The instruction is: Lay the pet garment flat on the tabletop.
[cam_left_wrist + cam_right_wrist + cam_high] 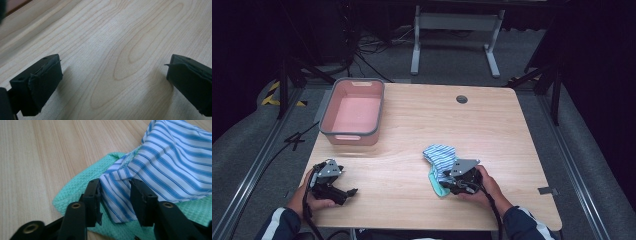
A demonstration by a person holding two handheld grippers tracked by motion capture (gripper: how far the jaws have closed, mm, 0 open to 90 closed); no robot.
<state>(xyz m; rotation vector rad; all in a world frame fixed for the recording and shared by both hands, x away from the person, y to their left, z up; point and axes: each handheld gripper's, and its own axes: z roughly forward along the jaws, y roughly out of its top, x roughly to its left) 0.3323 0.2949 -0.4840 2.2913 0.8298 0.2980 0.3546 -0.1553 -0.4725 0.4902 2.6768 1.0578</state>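
1. Right gripper view: right gripper (115, 197) straddling a corner of the blue-striped cloth (172, 167), one jaw on each side of the fabric, part-way closed around it but not yet seen pinching; cannot tell whether the pads touch the cloth.
2. Striped cloth lying on top of a green waffle-weave cloth (75, 192), rising up and away ahead of the jaws, toward the far right of that view.
3. High view: both cloths (439, 160) piled at the near right of the table (422, 125), touching the right gripper (447, 186), well apart from the left gripper (349, 192). Right hand (484, 187) clearly the nearer one.
4. Left gripper view: jaws spread wide over bare wood, nothing between them.
5. Pink bin (354, 112) at the far left corner, apparently empty, far across the table from the cloths; likely destination, judged only from the layout.
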